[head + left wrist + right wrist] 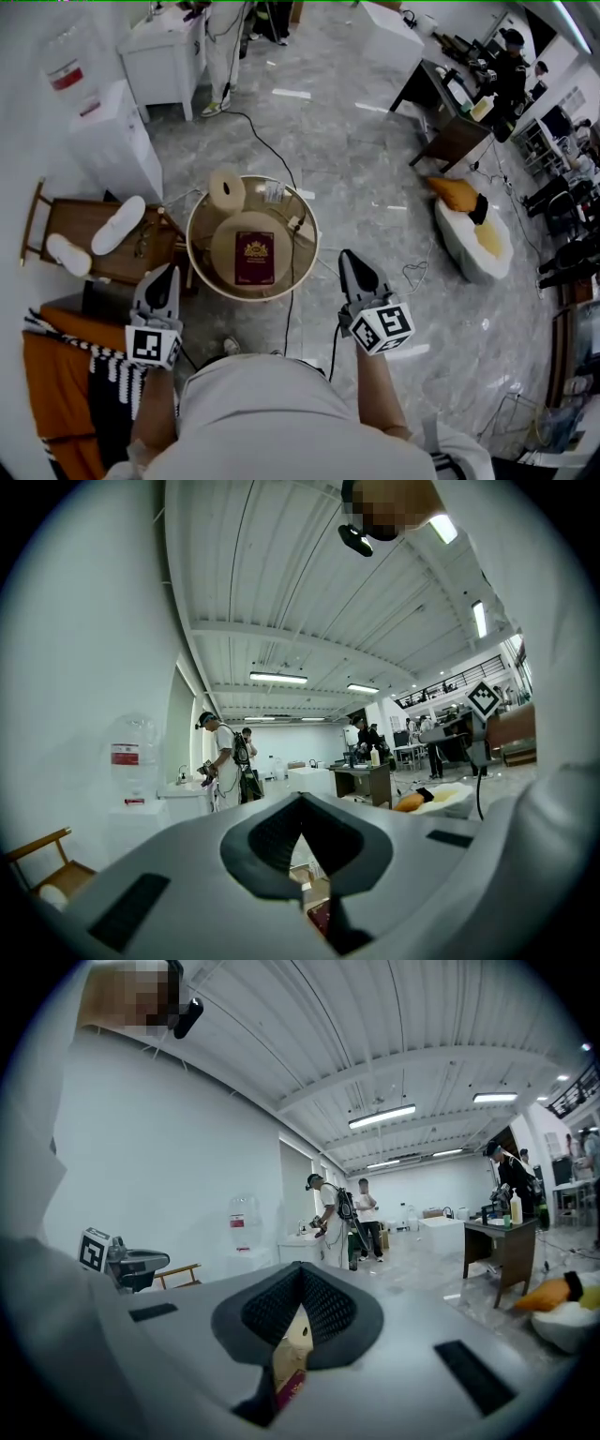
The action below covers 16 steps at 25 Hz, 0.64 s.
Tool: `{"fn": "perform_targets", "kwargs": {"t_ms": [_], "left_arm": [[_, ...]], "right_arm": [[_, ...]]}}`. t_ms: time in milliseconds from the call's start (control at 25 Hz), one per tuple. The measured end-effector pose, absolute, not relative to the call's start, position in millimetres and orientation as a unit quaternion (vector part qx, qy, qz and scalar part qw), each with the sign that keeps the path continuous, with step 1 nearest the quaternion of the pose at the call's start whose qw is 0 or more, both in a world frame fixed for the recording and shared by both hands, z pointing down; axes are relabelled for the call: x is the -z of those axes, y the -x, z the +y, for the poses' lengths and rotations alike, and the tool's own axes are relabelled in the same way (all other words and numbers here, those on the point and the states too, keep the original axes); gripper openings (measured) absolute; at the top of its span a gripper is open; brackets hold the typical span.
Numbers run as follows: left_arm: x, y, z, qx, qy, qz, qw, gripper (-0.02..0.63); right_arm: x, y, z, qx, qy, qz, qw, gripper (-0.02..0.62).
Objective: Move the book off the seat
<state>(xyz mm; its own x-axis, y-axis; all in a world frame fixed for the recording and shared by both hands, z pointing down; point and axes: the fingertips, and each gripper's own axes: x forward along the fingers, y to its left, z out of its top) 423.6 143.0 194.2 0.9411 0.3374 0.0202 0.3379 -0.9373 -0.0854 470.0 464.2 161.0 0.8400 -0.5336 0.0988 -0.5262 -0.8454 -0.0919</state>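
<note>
A maroon book with a gold crest lies flat on the round tan seat, inside a round wooden rim. A paper roll stands on the rim's far left. My left gripper is held just left of the seat and my right gripper just right of it, both apart from the book. Both point level over it with their jaws together and nothing held. A sliver of the book shows below the shut left gripper. It also shows below the shut right gripper.
A wooden chair with white slippers stands at the left, orange and striped cloth below it. Black cables cross the marble floor. White cabinets, a dark desk and a white-and-orange cushion stand around. People work in the background.
</note>
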Motion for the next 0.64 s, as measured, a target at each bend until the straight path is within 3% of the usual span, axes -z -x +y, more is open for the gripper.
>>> {"fn": "perform_targets", "kwargs": {"t_ms": [640], "left_arm": [[-196, -393, 105, 0.007, 0.988, -0.148, 0.040, 0.017]], "right_arm": [[-167, -453, 432, 0.057, 0.958, 0.280, 0.011, 0.021]]}}
